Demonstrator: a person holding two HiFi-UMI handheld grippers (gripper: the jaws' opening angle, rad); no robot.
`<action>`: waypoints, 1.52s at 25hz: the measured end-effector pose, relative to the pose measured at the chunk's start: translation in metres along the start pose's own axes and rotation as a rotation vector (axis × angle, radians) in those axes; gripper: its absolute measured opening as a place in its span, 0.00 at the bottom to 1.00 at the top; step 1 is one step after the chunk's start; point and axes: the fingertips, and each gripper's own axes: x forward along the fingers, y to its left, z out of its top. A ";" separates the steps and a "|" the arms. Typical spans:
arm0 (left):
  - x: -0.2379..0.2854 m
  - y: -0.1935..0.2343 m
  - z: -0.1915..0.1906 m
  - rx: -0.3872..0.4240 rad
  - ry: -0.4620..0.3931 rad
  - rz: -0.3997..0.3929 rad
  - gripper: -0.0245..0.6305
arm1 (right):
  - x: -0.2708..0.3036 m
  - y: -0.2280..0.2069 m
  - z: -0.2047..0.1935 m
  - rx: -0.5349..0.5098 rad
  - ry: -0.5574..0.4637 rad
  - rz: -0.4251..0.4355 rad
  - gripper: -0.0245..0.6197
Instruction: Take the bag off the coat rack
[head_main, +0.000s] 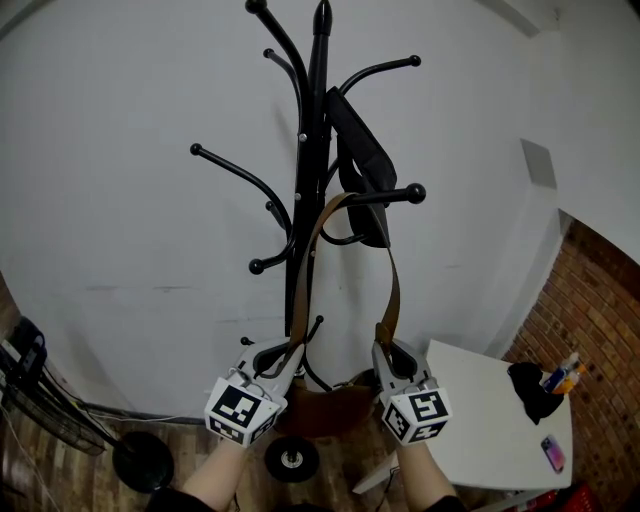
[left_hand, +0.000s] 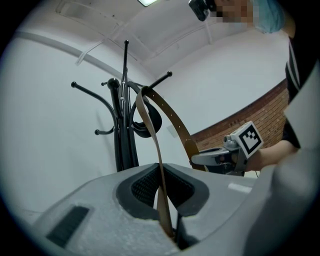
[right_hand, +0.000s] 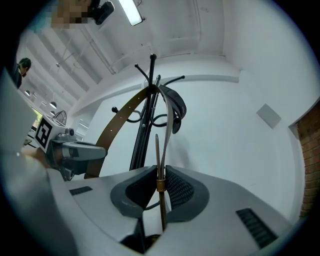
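Observation:
A black coat rack (head_main: 312, 150) stands against the white wall. A brown bag (head_main: 325, 412) hangs low by its brown strap (head_main: 311, 250), which loops over a ball-tipped hook (head_main: 413, 193). My left gripper (head_main: 290, 352) is shut on the strap's left run; in the left gripper view the strap (left_hand: 159, 160) is pinched flat between the pads of the left gripper (left_hand: 162, 196). My right gripper (head_main: 385, 352) is shut on the right run; in the right gripper view the strap and its brass ring (right_hand: 160, 184) sit between the pads of the right gripper (right_hand: 159, 192). A dark item (head_main: 360, 160) also hangs on the rack.
A white table (head_main: 480, 430) stands at the right with a black cloth (head_main: 530, 388), small bottles (head_main: 562, 376) and a phone (head_main: 552, 452). A black wire stand (head_main: 30, 395) and a round black base (head_main: 140, 460) are at the left. The rack's foot (head_main: 292, 458) is below the bag.

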 end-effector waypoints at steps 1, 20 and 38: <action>-0.001 0.001 0.007 0.005 -0.015 0.001 0.07 | -0.001 0.002 0.007 -0.005 -0.013 0.007 0.12; -0.020 -0.028 0.099 0.087 -0.102 -0.027 0.07 | -0.057 0.009 0.102 -0.029 -0.141 0.030 0.12; -0.051 -0.087 0.104 0.044 -0.067 -0.004 0.07 | -0.131 0.018 0.100 0.017 -0.108 0.054 0.12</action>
